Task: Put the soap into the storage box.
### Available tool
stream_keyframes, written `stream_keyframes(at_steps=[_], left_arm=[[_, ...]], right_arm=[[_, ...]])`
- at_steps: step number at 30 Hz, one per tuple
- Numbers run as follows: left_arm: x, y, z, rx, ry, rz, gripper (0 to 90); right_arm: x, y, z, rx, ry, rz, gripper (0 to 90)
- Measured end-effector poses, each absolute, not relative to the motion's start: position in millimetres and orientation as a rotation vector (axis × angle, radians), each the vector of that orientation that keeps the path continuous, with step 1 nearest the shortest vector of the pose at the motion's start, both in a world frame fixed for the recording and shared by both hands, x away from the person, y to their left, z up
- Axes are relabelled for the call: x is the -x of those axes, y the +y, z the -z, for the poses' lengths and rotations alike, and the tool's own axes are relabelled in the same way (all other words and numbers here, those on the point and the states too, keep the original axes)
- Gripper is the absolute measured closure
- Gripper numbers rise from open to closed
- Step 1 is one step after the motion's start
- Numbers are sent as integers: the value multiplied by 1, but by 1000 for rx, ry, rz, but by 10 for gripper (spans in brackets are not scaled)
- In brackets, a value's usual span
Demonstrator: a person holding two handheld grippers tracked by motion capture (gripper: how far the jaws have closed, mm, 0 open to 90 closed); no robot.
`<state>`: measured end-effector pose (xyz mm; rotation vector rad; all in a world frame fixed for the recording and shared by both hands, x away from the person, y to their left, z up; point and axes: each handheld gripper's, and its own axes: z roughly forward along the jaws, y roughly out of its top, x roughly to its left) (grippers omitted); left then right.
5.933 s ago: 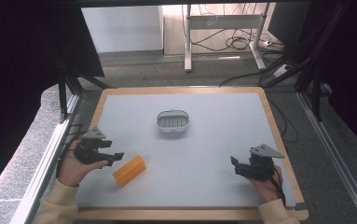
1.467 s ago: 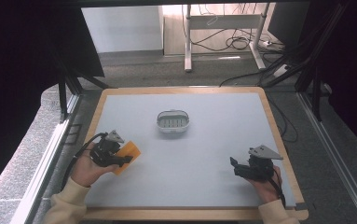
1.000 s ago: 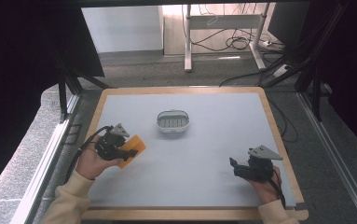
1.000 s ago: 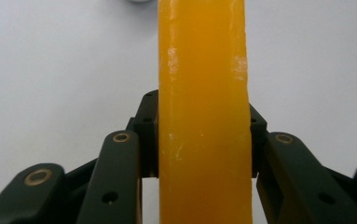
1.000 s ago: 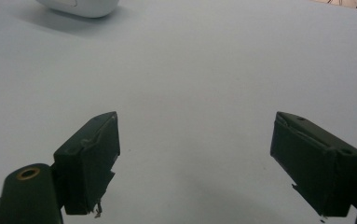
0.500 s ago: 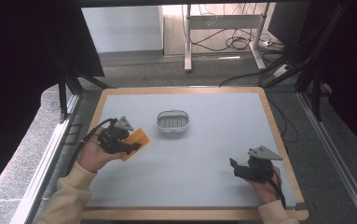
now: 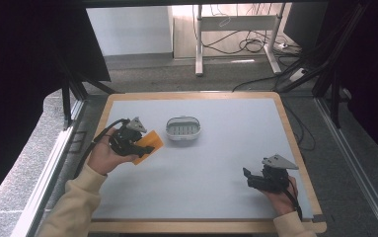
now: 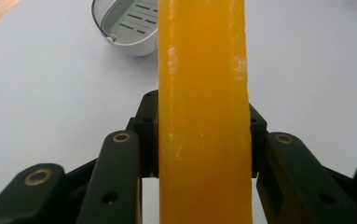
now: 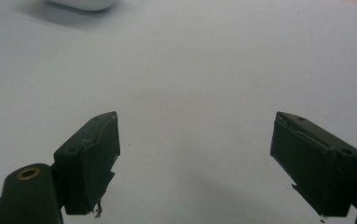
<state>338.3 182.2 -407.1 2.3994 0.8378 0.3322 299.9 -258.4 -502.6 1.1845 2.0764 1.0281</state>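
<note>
Spanning wood-rimmed frame [image 7: 295, 148] — grey tabletop [image 7: 216, 163]

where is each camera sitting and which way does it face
high view: above the person's side, looking forward and down on the table; both forearms, left gripper, right gripper.
left gripper view: on the left gripper, looking along its fingers clamped on the orange soap bar, toward the soap dish.
right gripper view: on the right gripper, looking low across the table between its open fingers.
shared: soap bar and dish show in the high and left gripper views.
</note>
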Motion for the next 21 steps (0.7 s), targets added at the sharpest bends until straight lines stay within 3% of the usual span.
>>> stream_keyframes(at_steps=[21], left_arm=[[-357,166,397,-2442,767,-356,623]], right_arm=[[-300,-259,503,-1187,2080,-1026,160]])
